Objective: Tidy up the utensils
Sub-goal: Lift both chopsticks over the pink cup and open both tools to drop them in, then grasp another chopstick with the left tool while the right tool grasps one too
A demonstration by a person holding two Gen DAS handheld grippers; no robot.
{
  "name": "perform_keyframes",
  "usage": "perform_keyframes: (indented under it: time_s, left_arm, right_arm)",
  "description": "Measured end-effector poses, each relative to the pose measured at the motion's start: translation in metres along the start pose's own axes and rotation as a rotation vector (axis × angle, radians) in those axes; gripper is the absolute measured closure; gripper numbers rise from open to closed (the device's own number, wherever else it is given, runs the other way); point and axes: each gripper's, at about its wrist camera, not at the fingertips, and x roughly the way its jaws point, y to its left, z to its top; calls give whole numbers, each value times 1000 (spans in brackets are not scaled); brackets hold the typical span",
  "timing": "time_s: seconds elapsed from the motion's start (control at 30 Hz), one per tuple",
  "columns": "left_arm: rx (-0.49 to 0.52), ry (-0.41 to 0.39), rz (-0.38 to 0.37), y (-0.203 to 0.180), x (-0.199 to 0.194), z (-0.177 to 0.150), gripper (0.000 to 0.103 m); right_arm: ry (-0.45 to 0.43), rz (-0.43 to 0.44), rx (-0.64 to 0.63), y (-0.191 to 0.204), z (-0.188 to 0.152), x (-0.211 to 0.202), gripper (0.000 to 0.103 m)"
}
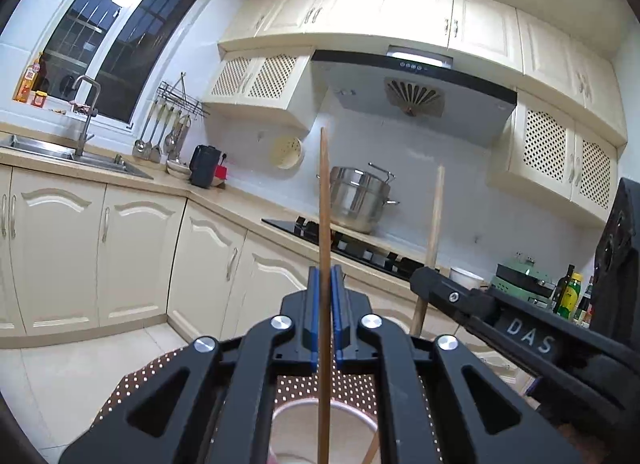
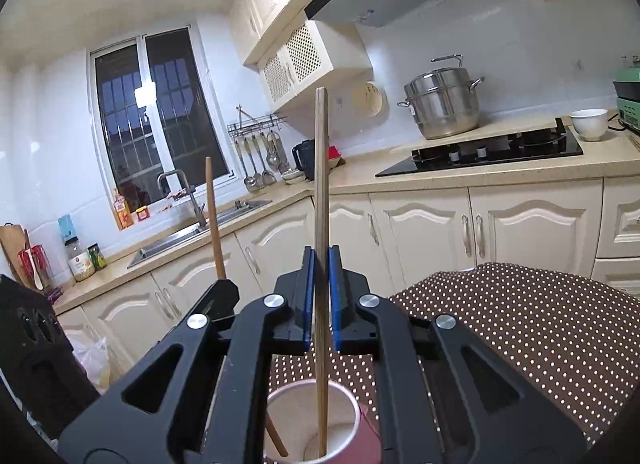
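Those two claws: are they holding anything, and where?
Each grips one wooden chopstick near its middle: left claw holds one chopstick, right claw the other, tips in the cup.

Left gripper (image 1: pixel 325 304) clamps a wooden chopstick (image 1: pixel 324 256) upright between its blue pads (image 1: pixel 313 316); chopstick's lower end enters a paper cup (image 1: pixel 288 424) on the dotted cloth (image 1: pixel 160 376); right gripper (image 1: pixel 430 284) holds a second chopstick (image 1: pixel 434 220) alongside.

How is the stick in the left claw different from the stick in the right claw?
The left claw grips its chopstick below the middle; the right claw grips its chopstick nearer the middle. In the right wrist view, the left one leans while the right one stands straighter. Both are wooden, clamped tight, with lower ends in the pink paper cup.
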Motion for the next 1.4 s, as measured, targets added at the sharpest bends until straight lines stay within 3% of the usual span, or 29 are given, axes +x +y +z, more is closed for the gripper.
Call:
perform_keyframes:
  time_s: [0.43,0.77,0.8,0.87,1.13,1.4]
  left_arm:
    - [18,107,-19,-2,-25,-16,97]
    - [52,196,-29,-9,-35,-24,95]
    - [50,213,-21,-8,-35,-25,93]
    - [42,231,-10,-6,-36,-26,75]
    - [21,295,-8,-5,-48,-25,48]
    - [-86,429,-27,5,-57,-35,40]
  right_arm:
    - [41,-12,-62,8,-17,-31,95]
    - [78,-20,-36,4,-29,-45,95]
    - [81,-21,-34,4,-29,-47,95]
    - [85,-25,-33,3,-31,-50,95]
    - [114,-62,-25,-7,-36,-63,95]
    - [165,-114,0,-30,-43,-82,95]
